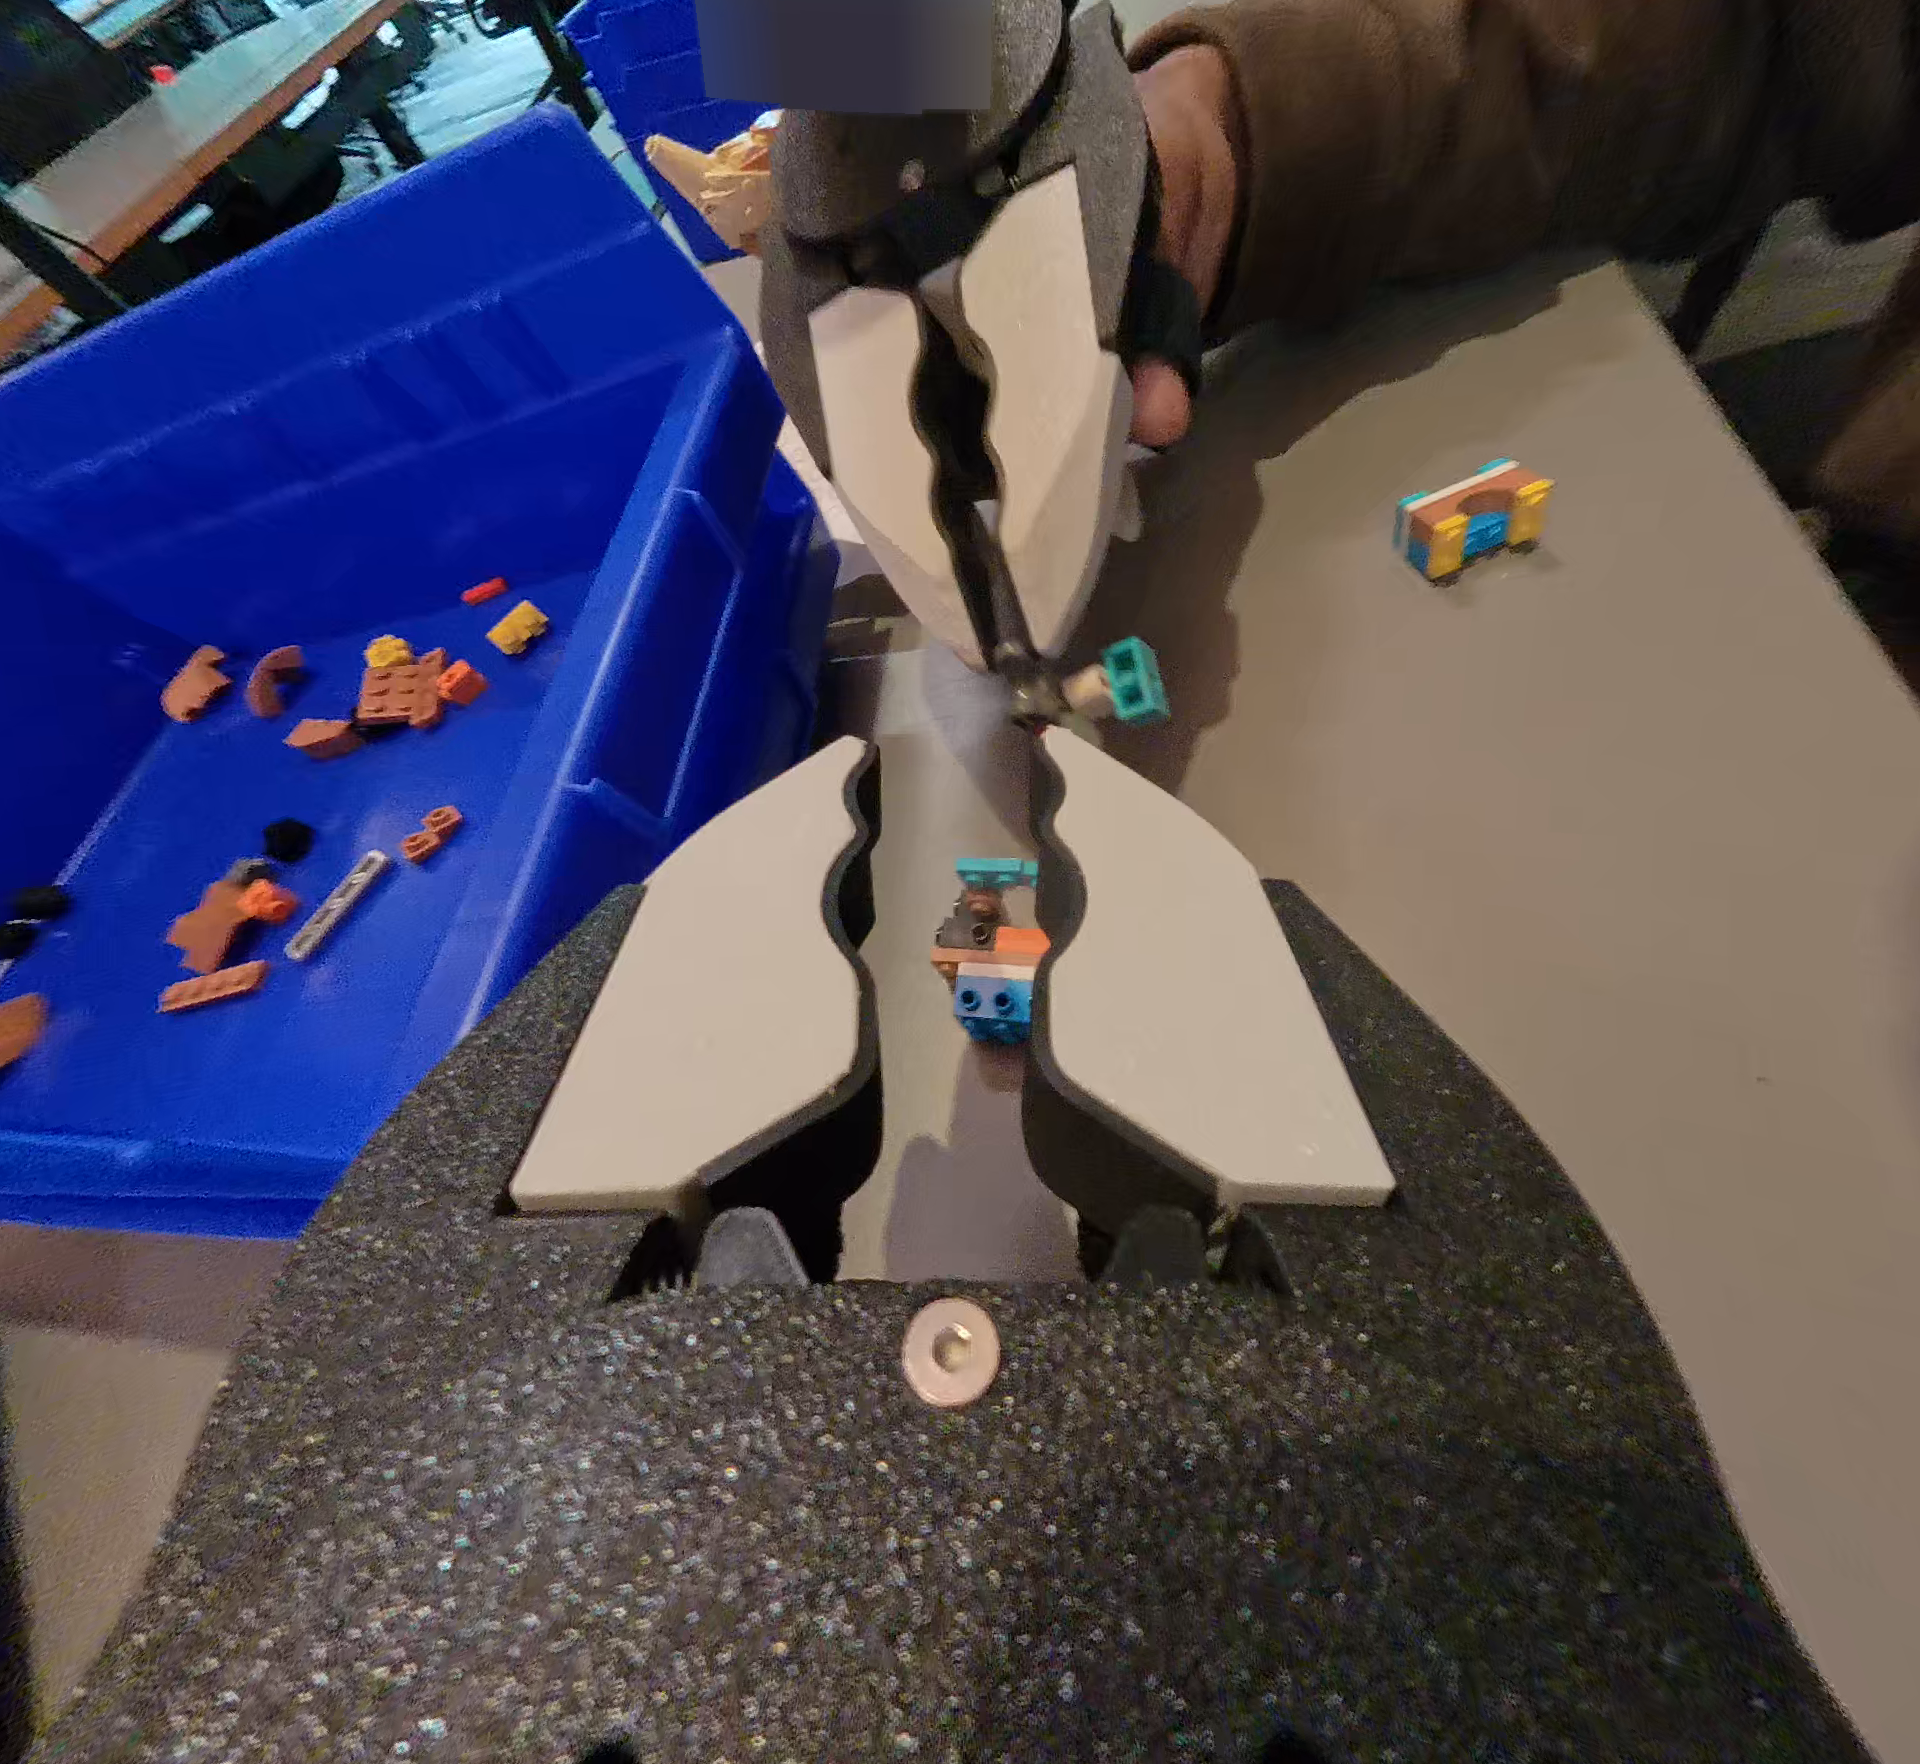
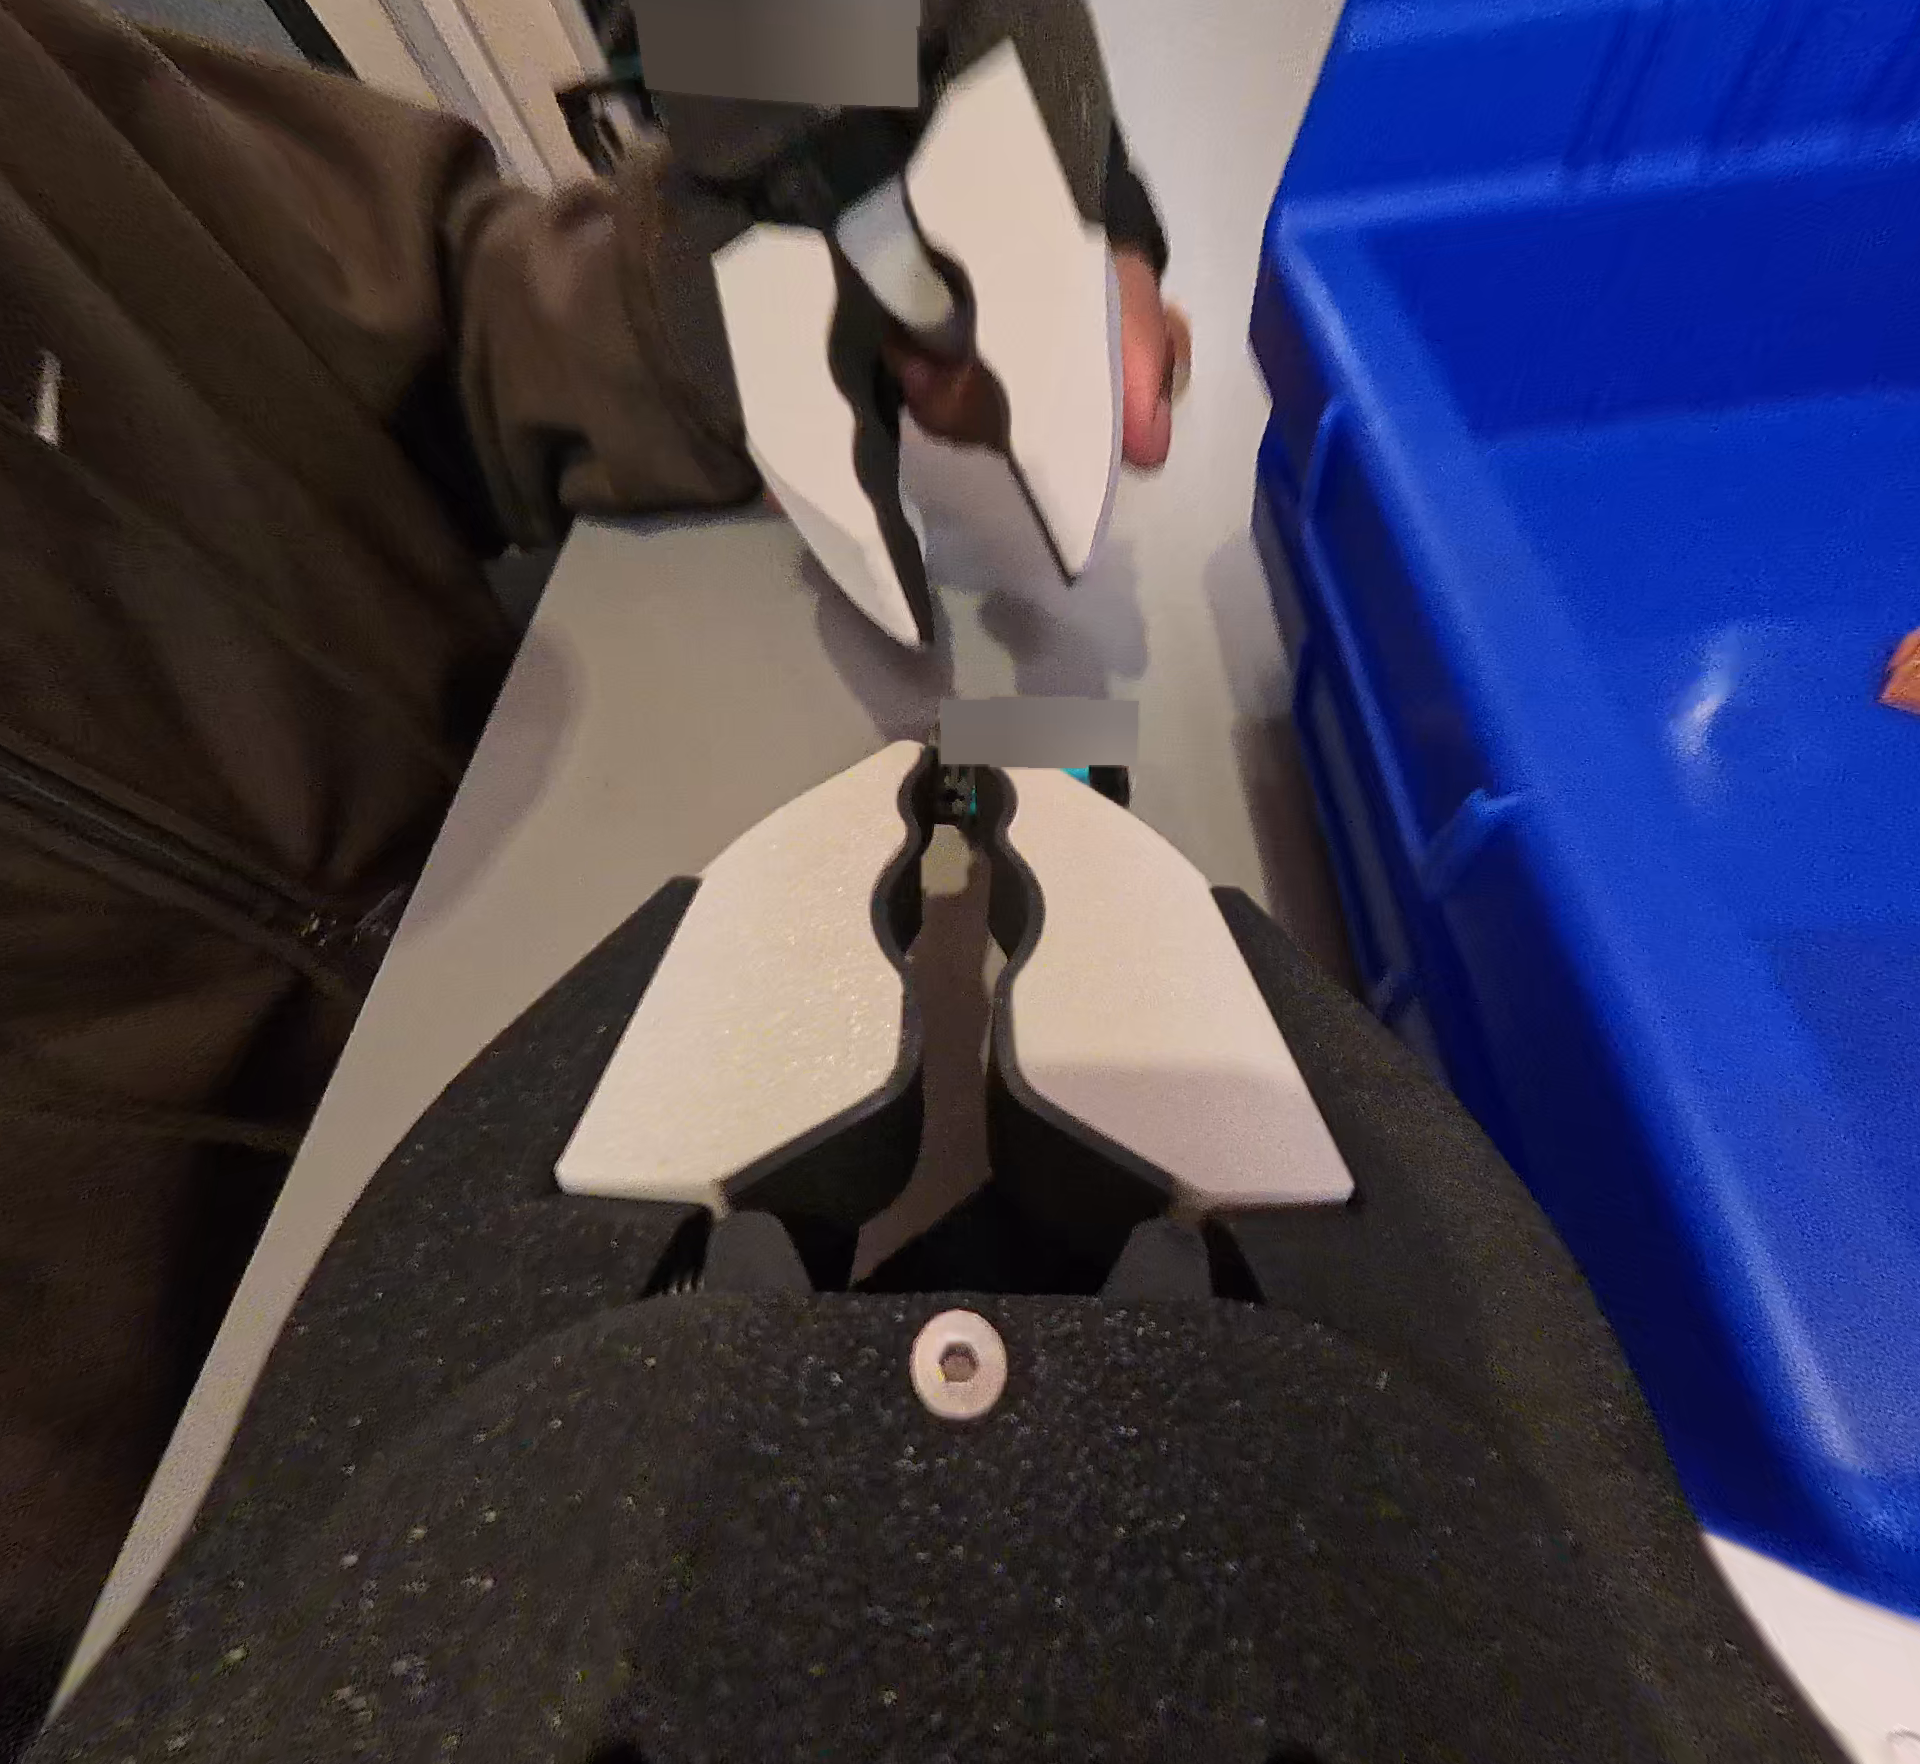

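A small cluster of toy bricks (image 1: pixel 995 956), blue at the base with orange, brown and teal on top, sits on the grey table (image 1: pixel 1507 779) between the spread fingers of the left gripper (image 1: pixel 956 764), whose jaws stand apart and grip nothing. The cluster looks light, rigid and smooth-sided, and likely to pop apart at its joints if squeezed unevenly; its squarer blue base seems the safest place to take hold. Just beyond the cluster, the right gripper (image 1: pixel 1013 660) points down with its jaws drawn together on a tiny dark part with a teal brick (image 1: pixel 1135 680) attached; in the right wrist view a mosaic patch hides most of that catch. Farther from the cluster, well off on the bare table, lies a second brick assembly (image 1: pixel 1473 519) in brown, yellow and blue. On the cluster's other side, a blue bin (image 1: pixel 665 634) beside the table holds loose bricks (image 1: pixel 400 691), mostly brown and orange. A brown sleeve (image 1: pixel 1507 73) reaches in behind the right gripper.
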